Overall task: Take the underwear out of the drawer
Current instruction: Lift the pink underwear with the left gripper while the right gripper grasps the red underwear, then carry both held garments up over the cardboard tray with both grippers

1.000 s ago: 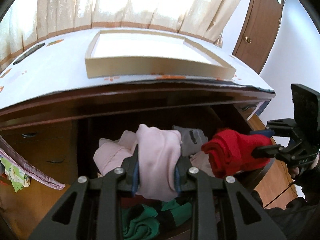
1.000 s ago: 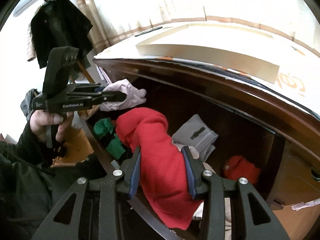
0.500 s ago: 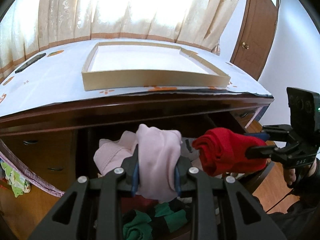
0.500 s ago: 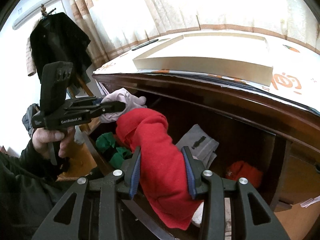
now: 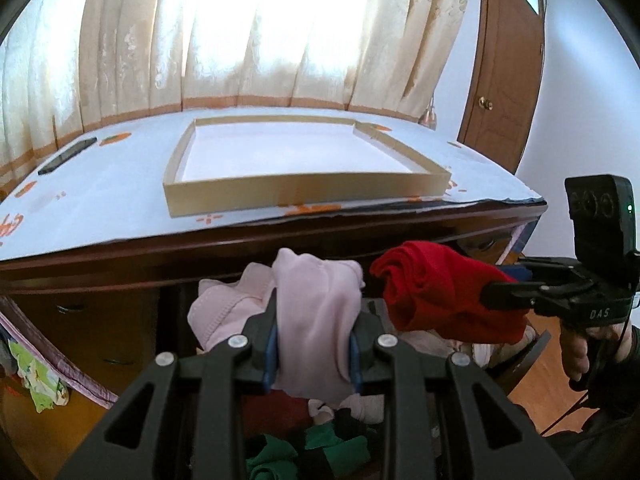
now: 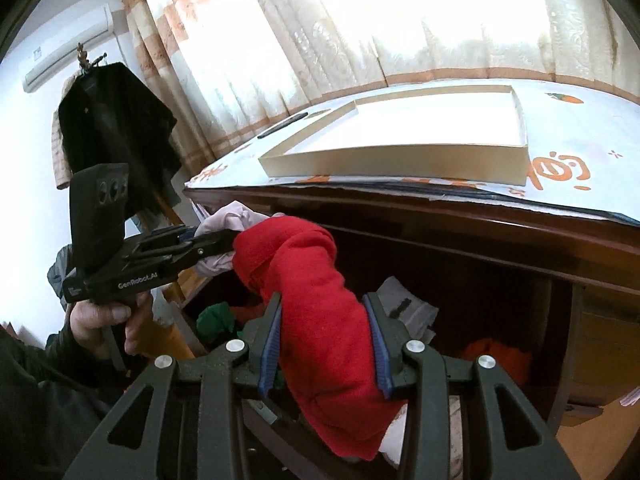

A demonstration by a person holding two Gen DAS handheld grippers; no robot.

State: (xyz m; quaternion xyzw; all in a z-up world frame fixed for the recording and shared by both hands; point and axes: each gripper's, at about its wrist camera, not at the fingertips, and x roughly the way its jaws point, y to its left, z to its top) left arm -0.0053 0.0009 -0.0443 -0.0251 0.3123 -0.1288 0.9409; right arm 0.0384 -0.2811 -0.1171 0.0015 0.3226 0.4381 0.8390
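Observation:
My left gripper (image 5: 313,344) is shut on a pale pink piece of underwear (image 5: 312,320), held up above the open drawer (image 6: 500,304). Red underwear (image 6: 320,320) hangs rolled between the blue pads of my right gripper (image 6: 325,340), which is shut on it. In the left wrist view the right gripper (image 5: 504,294) comes in from the right with the red underwear (image 5: 436,292) close beside the pink one. The right wrist view shows the left gripper (image 6: 216,246) at the left with the pink underwear (image 6: 230,220). More garments lie below in the drawer: green (image 5: 304,454), grey (image 6: 404,308), orange (image 6: 496,356).
A shallow beige box (image 5: 304,168) sits on the dresser top (image 5: 92,200), which has a white patterned cover. A dark phone-like object (image 5: 68,156) lies at its far left. Curtains hang behind, a brown door (image 5: 508,60) stands at the right, a dark coat (image 6: 116,132) hangs at the left.
Both grippers have tilted upward with their garments, so the dresser top and box now fill more of each view. The grips on the pink and red underwear are unchanged.

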